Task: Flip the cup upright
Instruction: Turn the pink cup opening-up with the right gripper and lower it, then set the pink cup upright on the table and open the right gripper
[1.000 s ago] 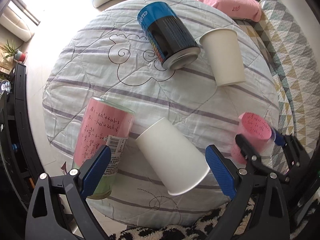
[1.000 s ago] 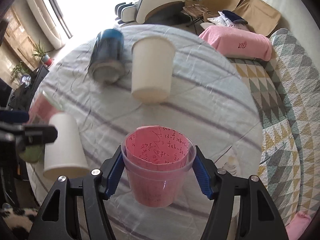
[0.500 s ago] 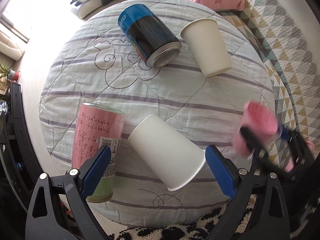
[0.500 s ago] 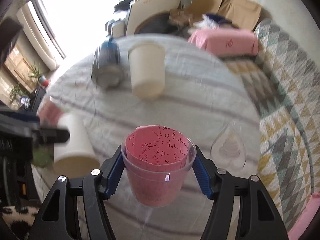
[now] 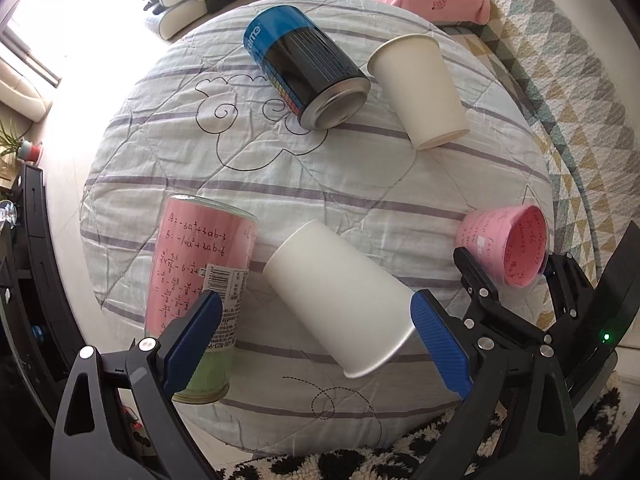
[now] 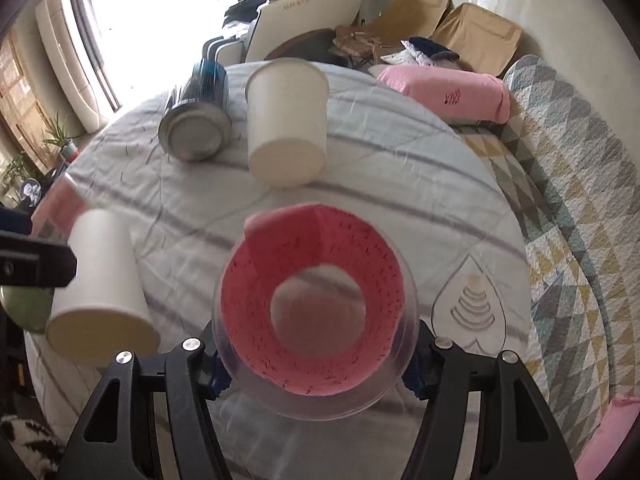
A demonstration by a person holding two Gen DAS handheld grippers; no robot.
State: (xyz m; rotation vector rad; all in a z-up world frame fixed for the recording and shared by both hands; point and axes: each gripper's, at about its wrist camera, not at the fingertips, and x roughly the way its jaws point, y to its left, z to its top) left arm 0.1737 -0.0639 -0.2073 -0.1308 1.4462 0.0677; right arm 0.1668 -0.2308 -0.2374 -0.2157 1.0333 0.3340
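We take the round table, with its striped quilted cover, as our landmark. Our right gripper is clamped on the clear plastic cup lined with pink paper, a blue pad pressing each side of it. The cup is tipped so that its mouth faces the right wrist camera and we look straight down inside to its clear bottom. From the left wrist view the same cup sits at the table's right edge, mouth turned outward and away from the table centre, with the right gripper around it; we cannot tell whether it touches the cover.

Our left gripper stands wide, its blue pads spread apart and holding nothing, at the table's near edge. Between those pads, on the table, lies a white paper cup on its side, rim toward the near edge. Just beside it, toward the table's left, a tall jar wrapped in pink paper covered with handwritten formulas also lies on its side, with the left pad in front of it.

Toward the table's far side a blue and black can lies on its side, metal end facing us. Close to it, on the table's far right, a second white paper cup lies on its side too.
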